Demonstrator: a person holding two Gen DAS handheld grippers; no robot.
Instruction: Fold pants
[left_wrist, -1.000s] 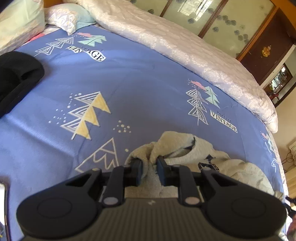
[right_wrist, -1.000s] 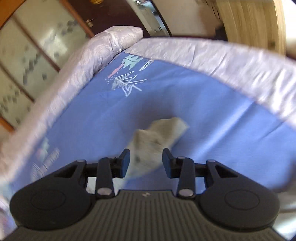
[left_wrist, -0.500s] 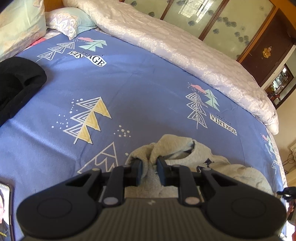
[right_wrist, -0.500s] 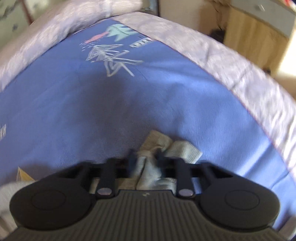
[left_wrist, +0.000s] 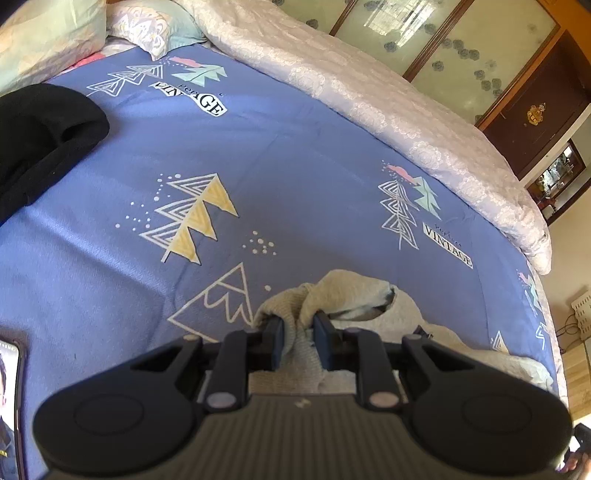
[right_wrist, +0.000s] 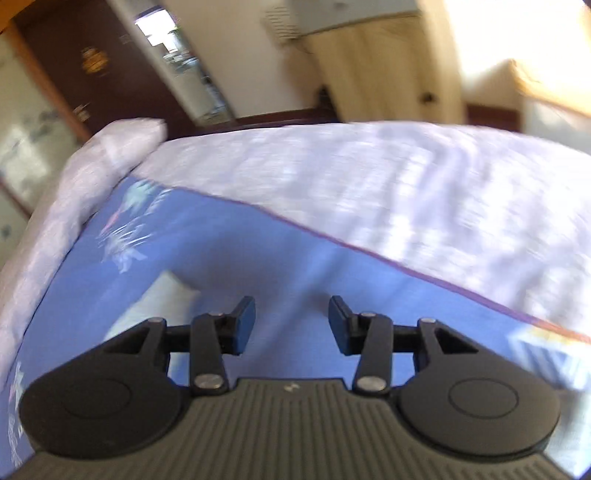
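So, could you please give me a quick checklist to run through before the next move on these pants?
1. Left gripper shut on the pants: ok.
2. Right gripper holding cloth: not ok, it is open and empty.
3. Pants laid flat: not ok, they are bunched in a heap.
4. Free end of the pants located: ok, left of the right gripper, though blurred.
5. Room on the bedsheet ahead: ok; the black garment lies far left.
6. Waistband or leg in the left gripper: cannot tell.

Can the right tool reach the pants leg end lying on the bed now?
Probably yes: the right tool is open and empty, the pale leg end lies just to its left on the blue sheet, nothing between.
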